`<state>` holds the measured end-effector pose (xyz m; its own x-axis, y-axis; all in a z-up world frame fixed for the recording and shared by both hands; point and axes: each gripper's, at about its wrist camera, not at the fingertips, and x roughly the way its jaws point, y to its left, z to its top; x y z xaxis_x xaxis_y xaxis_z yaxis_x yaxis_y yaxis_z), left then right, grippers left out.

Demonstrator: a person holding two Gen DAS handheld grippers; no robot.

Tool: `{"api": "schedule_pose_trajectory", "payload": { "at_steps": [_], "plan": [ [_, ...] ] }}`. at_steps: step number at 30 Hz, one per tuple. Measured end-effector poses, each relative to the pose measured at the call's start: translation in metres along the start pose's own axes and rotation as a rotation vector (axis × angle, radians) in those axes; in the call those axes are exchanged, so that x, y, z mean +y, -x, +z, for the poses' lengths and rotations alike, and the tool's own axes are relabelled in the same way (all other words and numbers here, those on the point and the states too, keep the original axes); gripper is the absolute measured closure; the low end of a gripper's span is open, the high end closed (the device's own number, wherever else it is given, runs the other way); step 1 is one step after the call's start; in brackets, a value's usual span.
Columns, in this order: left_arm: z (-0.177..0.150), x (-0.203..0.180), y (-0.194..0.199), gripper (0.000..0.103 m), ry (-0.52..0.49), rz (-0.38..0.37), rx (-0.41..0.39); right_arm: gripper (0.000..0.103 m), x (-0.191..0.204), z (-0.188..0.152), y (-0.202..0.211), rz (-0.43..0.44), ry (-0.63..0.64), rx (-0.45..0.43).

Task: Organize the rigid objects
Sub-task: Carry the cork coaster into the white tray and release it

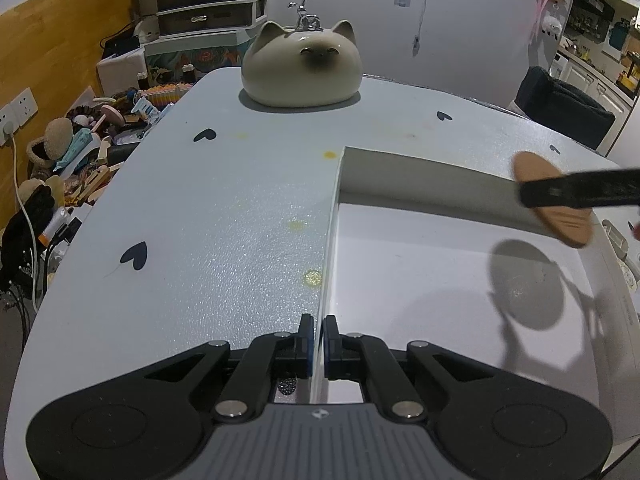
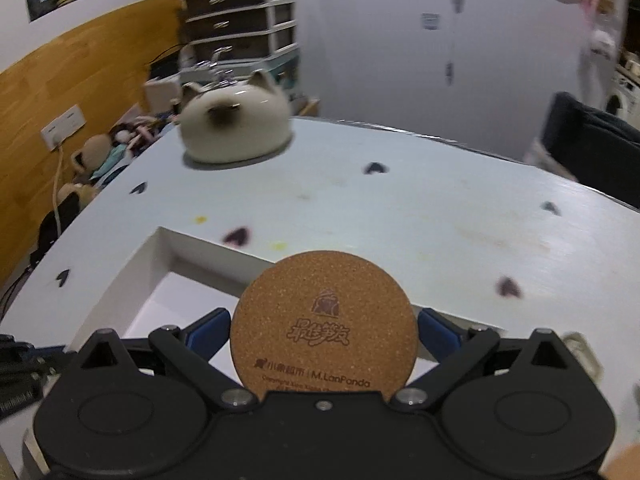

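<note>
A round cork coaster [image 2: 324, 332] with printed lettering stands on edge between the blue pads of my right gripper [image 2: 324, 330], which is shut on it. It hangs over the near right part of a shallow white box [image 2: 160, 276]. In the left wrist view the same coaster [image 1: 560, 220] appears above the box's far right corner, crossed by a black finger [image 1: 580, 194] of the right gripper. My left gripper [image 1: 318, 344] is shut on the thin left wall of the white box [image 1: 420, 264]. The floor of the box shows only the coaster's shadow.
A cream cat-shaped ceramic piece [image 1: 302, 66] sits at the far edge of the pale blue table [image 1: 200, 208] with dark heart marks. Cluttered toys and cables [image 1: 80, 152] lie off the table's left side. A dark chair [image 1: 564, 108] stands behind on the right.
</note>
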<state>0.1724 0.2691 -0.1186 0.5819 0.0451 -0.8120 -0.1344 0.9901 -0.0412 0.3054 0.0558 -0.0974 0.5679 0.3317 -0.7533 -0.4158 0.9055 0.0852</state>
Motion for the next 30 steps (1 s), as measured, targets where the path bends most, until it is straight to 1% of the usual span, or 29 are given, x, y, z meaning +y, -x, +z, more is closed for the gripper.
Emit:
{"api": "schedule_pose_trajectory", "payload": {
  "at_steps": [7,13,22,24,30],
  "plan": [
    [0.0,0.001,0.0,0.099,0.021,0.0,-0.001,0.003,0.026,0.004,-0.033,0.061,-0.003,0.084],
    [0.0,0.002,0.0,0.099,0.034,-0.002,-0.002,0.003,0.038,-0.002,-0.058,0.081,-0.018,0.166],
    [0.0,0.004,0.001,0.099,0.047,-0.013,-0.003,0.002,0.037,-0.009,-0.07,0.065,-0.046,0.198],
    [0.0,0.004,0.001,0.099,0.05,-0.014,-0.005,0.0,0.037,-0.009,-0.068,0.055,-0.061,0.195],
    [0.001,0.005,0.001,0.099,0.051,-0.015,-0.006,0.0,0.036,-0.009,-0.058,0.068,-0.075,0.186]
  ]
}}
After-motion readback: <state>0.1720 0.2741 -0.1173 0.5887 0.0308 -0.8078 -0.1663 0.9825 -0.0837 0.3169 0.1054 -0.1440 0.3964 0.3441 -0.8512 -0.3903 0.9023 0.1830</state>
